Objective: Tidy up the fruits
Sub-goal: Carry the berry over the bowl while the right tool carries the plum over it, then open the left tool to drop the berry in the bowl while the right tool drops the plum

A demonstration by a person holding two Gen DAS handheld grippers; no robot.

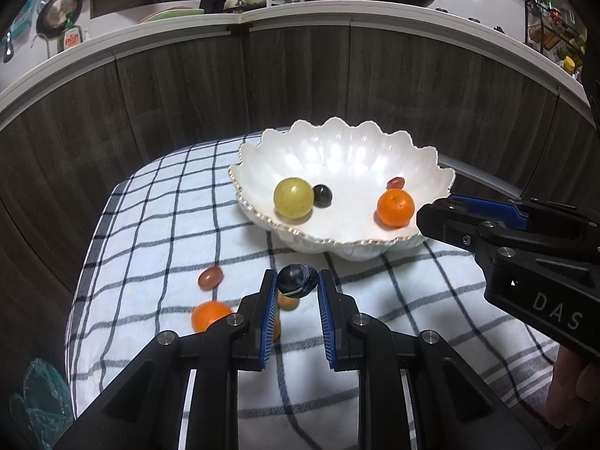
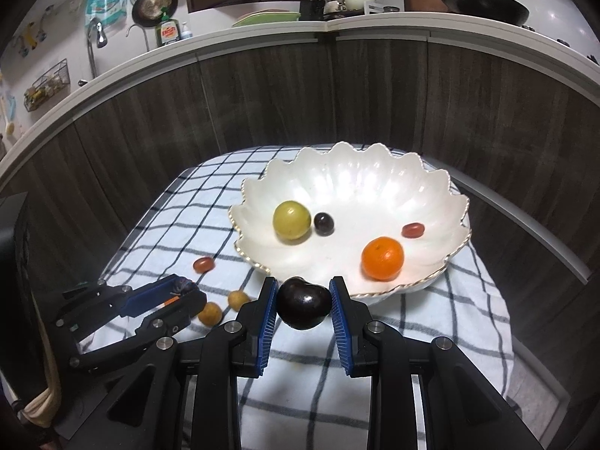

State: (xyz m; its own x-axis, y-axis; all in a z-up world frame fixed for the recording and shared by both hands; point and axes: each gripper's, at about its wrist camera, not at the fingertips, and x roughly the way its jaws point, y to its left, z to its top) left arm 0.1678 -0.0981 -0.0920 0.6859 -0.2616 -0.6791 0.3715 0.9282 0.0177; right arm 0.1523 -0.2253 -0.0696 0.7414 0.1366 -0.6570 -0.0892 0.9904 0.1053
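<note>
My left gripper (image 1: 297,285) is shut on a small dark bluish fruit (image 1: 297,281), held above the checked cloth (image 1: 168,206). My right gripper (image 2: 303,302) is shut on a glossy dark plum (image 2: 303,304) just before the white scalloped bowl (image 2: 356,187). The bowl (image 1: 345,157) holds a yellow-green fruit (image 1: 293,197), a dark grape (image 1: 322,195), an orange (image 1: 395,208) and a small red tomato (image 1: 395,183). Loose on the cloth lie a red tomato (image 2: 203,264), two small tan fruits (image 2: 239,299) and another orange (image 1: 210,315).
The right gripper (image 1: 437,212) reaches in from the right beside the bowl; the left gripper (image 2: 187,290) sits low left of it. A dark wood panel (image 2: 262,93) curves behind the table, with a kitchen counter (image 2: 375,22) above. A hand (image 1: 573,386) shows at lower right.
</note>
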